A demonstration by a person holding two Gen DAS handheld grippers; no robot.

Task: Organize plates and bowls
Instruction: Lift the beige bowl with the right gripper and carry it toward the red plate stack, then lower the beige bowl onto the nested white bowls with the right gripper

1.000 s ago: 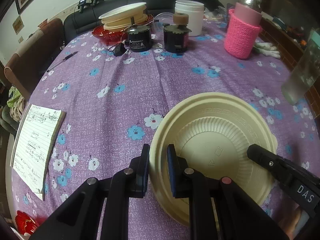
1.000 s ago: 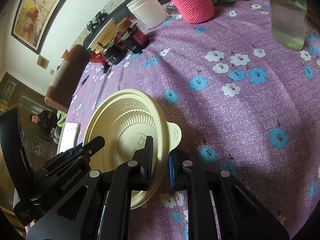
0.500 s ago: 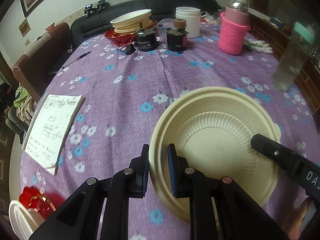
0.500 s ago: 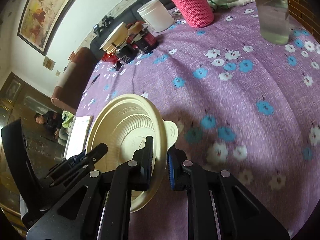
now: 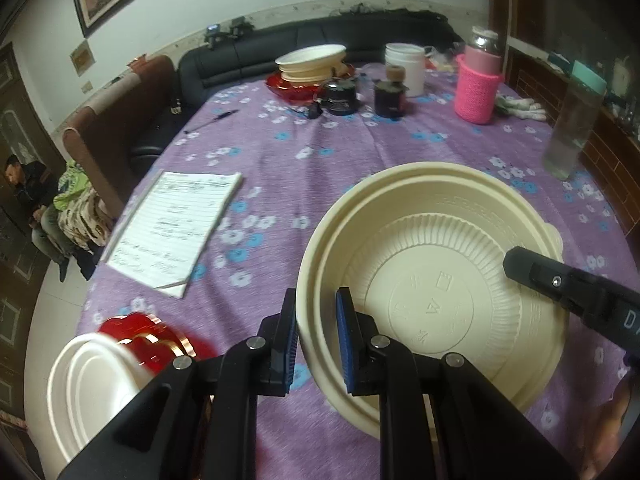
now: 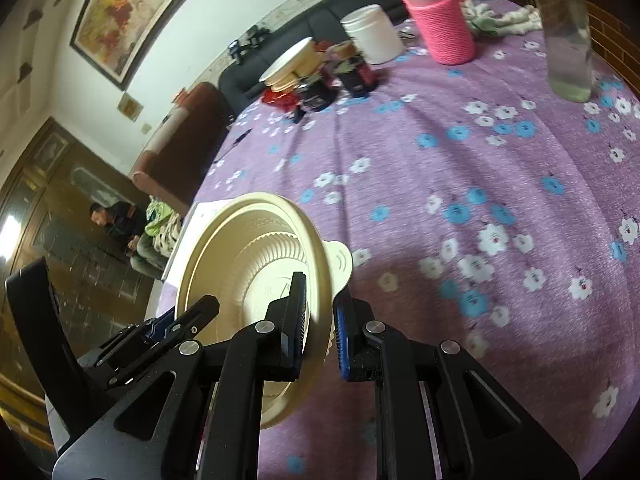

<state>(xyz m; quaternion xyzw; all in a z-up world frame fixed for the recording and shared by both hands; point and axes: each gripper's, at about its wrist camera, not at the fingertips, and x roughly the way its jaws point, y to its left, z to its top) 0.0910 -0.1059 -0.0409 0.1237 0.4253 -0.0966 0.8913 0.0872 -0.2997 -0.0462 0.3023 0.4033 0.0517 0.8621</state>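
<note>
Grippers, left and right, each pinch opposite rims of the cream bowl, with the white bowl stack down-left of it.

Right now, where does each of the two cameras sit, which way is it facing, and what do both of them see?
Left wrist: rides the left gripper, looking down across the purple flowered tablecloth toward the black sofa; its fingers clamp the cream round plastic bowl, with the right gripper's tip entering from the right.
Right wrist: rides the right gripper, tilted, facing the same table end; its fingers pinch the bowl's opposite rim by the tab, the left gripper lower left.
Shared: bowl, pink knitted bottle sleeve, white tub, stacked plates.
</note>
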